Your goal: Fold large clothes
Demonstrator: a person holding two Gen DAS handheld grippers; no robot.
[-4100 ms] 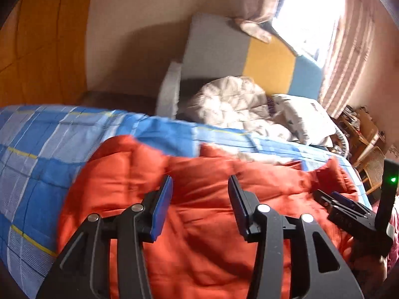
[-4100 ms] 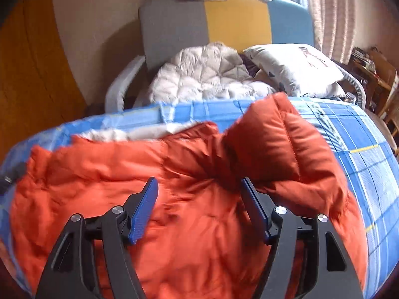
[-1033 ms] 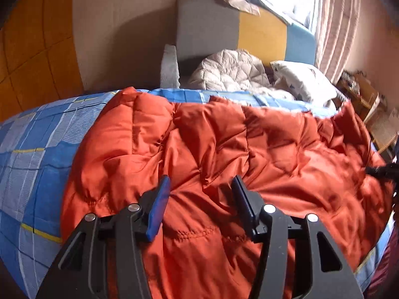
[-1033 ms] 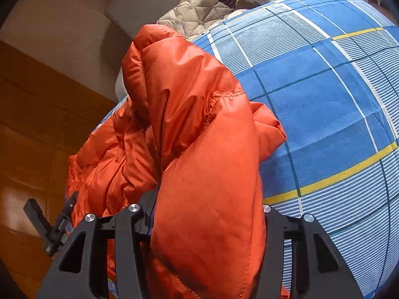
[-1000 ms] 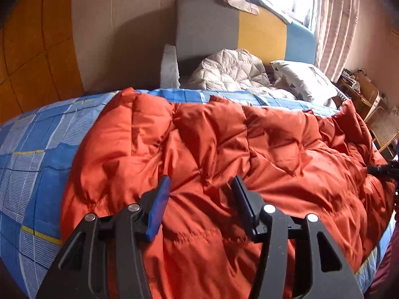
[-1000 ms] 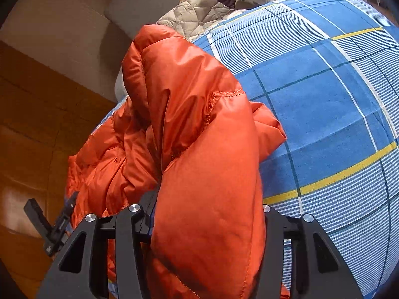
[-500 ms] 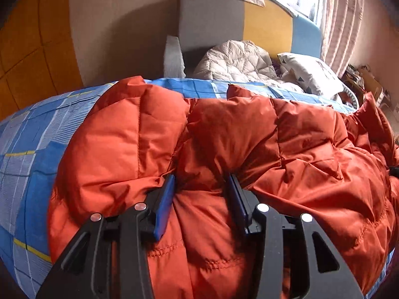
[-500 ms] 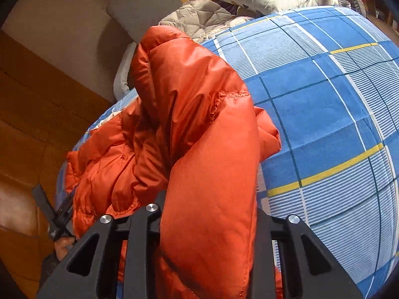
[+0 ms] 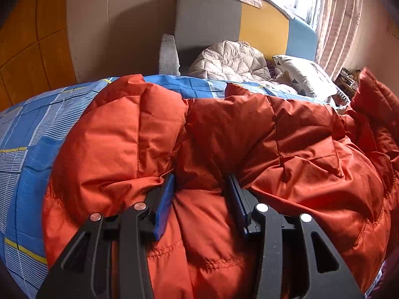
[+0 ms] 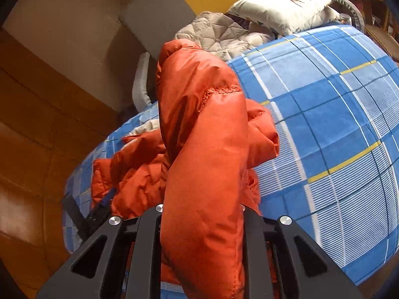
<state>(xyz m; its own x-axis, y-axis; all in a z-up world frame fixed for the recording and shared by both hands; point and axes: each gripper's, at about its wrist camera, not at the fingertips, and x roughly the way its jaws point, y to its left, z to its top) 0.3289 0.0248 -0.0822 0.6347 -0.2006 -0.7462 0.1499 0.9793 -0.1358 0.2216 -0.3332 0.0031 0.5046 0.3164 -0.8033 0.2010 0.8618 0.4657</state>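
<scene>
So the work surface here is a bed covered in a blue plaid sheet with white and yellow lines (image 9: 30, 134). Behind it there's a padded headboard in grey, yellow and light blue blocks (image 9: 239, 25), with a cream quilted blanket (image 9: 229, 62) bunched up against it and a white printed pillow (image 9: 301, 77) just beside that. Beige wall, orange-brown wooden panelling (image 9: 22, 57) on the left, and a striped pinkish curtain (image 9: 334, 20) by a bright window on the right.

The puffy orange-red quilted down jacket (image 9: 224, 137) is sprawled across the sheet on the near side of the bed. The left gripper (image 9: 200, 194) is pushed into the hem area, its blue-padded fingers pinching a fold of the fabric. The right gripper (image 10: 202, 214) has a thick roll of the same jacket, looks like a sleeve or side panel, standing up between its fingers; the jaws are closing on it and the padding bulges out above them. You can spot the other tool poking out at the far-left edge of the jacket in the right wrist view.

Compared to a second ago: the left fingers stood apart over the fabric, now they're buried in it. The right gripper has tightened and the held section sits higher off the sheet, with more plaid showing underneath.
</scene>
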